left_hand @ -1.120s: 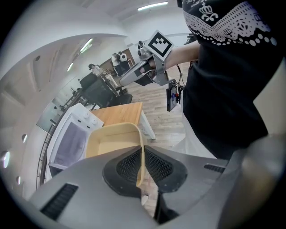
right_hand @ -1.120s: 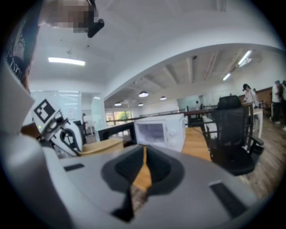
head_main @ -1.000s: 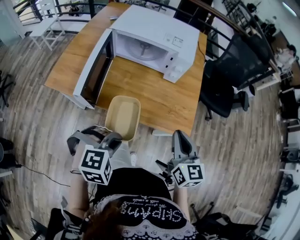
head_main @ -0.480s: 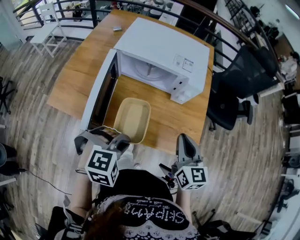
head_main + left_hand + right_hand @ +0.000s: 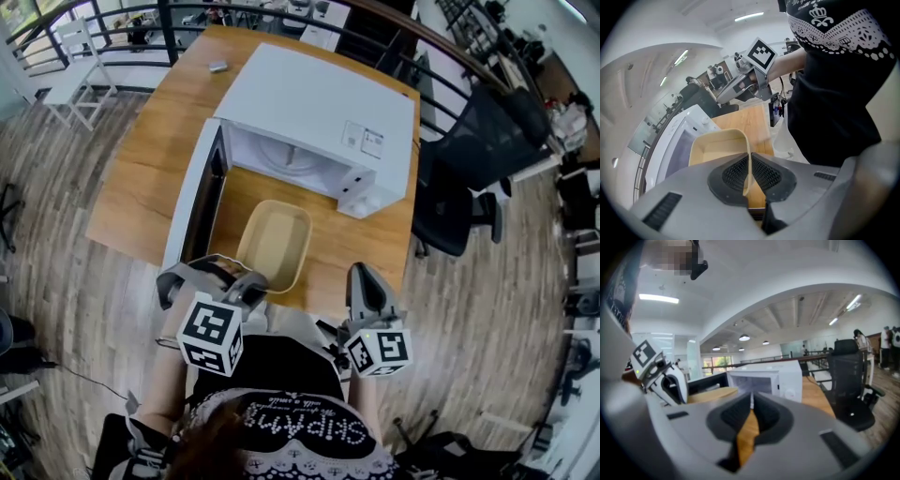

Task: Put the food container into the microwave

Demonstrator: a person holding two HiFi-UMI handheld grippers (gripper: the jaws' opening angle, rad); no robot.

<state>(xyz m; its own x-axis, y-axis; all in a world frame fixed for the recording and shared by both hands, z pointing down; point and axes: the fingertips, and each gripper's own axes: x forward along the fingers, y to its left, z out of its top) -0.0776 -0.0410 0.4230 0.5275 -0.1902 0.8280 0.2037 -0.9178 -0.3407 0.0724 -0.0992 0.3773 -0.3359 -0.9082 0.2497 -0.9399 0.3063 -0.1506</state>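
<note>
The beige food container (image 5: 275, 246) hangs over the near edge of the wooden table (image 5: 145, 169), in front of the white microwave (image 5: 319, 108). The microwave's door (image 5: 192, 214) is swung open to the left. My left gripper (image 5: 250, 283) is shut on the container's near rim; in the left gripper view the pads (image 5: 761, 173) pinch the thin wall of the container (image 5: 717, 149). My right gripper (image 5: 364, 274) hovers at the table's edge, right of the container, shut with nothing in it. In the right gripper view the microwave (image 5: 771, 377) lies ahead.
A black office chair (image 5: 473, 141) stands right of the table. Railings and a white chair (image 5: 75, 66) lie at the far left. A small grey object (image 5: 218, 67) rests on the table's far side. The open door flanks the container's left.
The container, held by the left gripper, has moved forward from off the table edge to over the table, closer to the microwave's opening. The right gripper came forward alongside it.
</note>
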